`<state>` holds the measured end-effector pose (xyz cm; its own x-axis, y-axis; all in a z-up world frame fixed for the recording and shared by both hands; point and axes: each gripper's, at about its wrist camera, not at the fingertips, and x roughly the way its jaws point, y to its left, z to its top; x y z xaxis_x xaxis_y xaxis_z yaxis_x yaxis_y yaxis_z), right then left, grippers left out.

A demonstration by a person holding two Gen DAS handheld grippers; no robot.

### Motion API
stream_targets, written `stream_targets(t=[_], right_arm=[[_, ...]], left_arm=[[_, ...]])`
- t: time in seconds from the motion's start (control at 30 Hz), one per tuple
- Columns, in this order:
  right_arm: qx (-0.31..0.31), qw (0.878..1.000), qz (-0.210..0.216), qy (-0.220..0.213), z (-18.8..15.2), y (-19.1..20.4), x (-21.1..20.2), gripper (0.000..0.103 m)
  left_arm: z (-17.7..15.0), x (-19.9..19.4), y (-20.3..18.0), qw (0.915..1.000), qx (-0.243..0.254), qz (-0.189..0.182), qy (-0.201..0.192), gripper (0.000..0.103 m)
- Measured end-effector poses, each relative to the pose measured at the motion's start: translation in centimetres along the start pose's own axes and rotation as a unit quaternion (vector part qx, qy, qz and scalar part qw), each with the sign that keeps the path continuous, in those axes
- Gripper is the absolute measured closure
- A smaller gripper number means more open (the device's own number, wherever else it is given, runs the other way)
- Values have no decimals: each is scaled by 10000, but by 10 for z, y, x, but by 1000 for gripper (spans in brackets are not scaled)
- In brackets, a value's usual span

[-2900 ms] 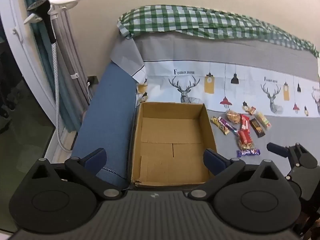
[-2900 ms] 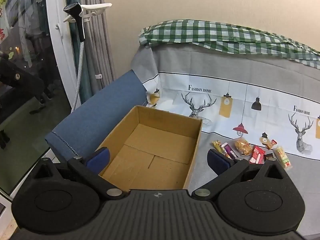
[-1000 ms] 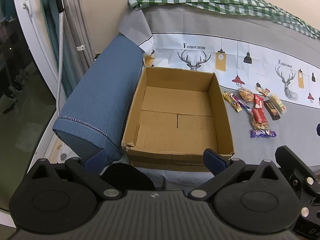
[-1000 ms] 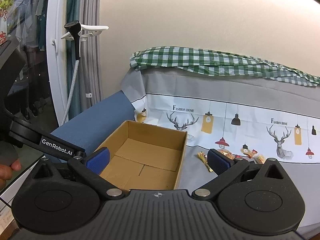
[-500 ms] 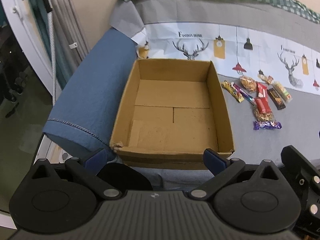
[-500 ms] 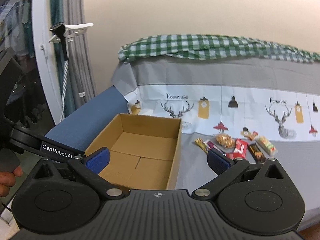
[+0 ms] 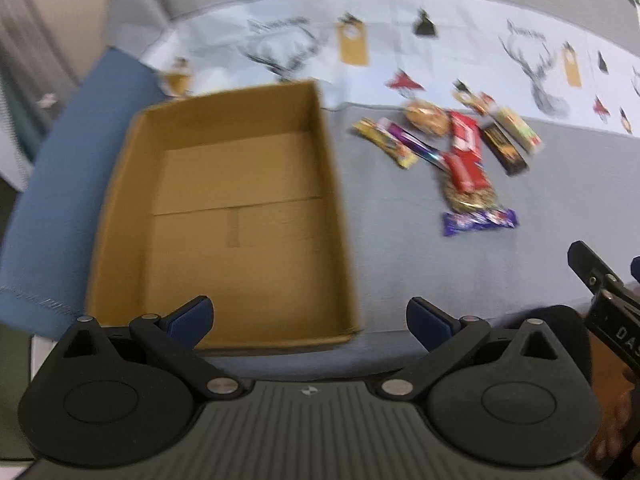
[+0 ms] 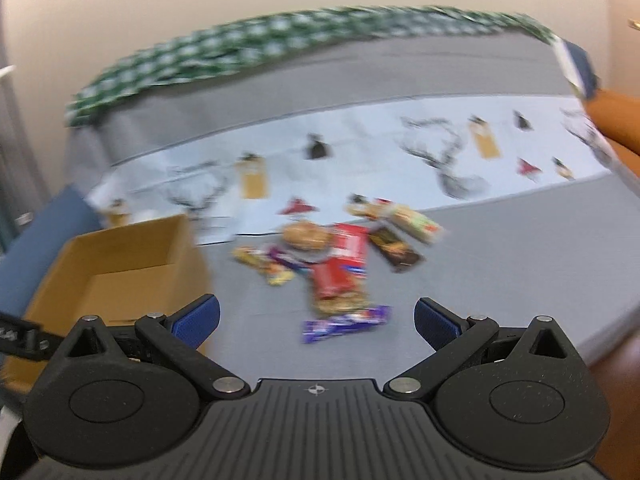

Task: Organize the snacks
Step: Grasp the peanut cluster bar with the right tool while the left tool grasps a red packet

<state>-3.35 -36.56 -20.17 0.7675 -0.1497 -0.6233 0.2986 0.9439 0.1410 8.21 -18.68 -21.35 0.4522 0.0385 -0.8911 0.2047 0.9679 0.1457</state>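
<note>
An empty cardboard box sits on the grey sofa seat. Right of it lies a cluster of several snack packs: a purple bar nearest, red packs, a yellow bar, a dark bar and a round cookie pack. My left gripper is open and empty over the box's near right corner. My right gripper is open and empty, just in front of the purple bar. Both views are blurred.
A blue cloth-covered armrest borders the box on the left. The sofa back carries a deer-print cover and a green checked cloth. Part of the right gripper's body shows at the right edge.
Both grippers have swung to the right toward the snack cluster. The right wrist view now centres on the snacks, closer than before. Both stay open.
</note>
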Motion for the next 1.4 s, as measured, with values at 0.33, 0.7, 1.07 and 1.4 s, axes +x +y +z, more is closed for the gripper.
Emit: stream_targets(t=[0.33,0.7,1.07,1.4], right_arm=[[732,9928,-183,926,-15,-66,134,1],[-679,9854,-5,1559,-17,-10,296,2],[-2545,9538,-1593,102,-5,-33,251,23],[-3774,9133,-1503,304,-9,-44,257,23]], left_arm=[[74,58,-65,9998,87,-37,187,0],[119,92,-54,9983,-266,377,360,0],[142,153,-86,9957,-448,-38,816,0],[143,186,-103,9930,-389,55,1115,0]])
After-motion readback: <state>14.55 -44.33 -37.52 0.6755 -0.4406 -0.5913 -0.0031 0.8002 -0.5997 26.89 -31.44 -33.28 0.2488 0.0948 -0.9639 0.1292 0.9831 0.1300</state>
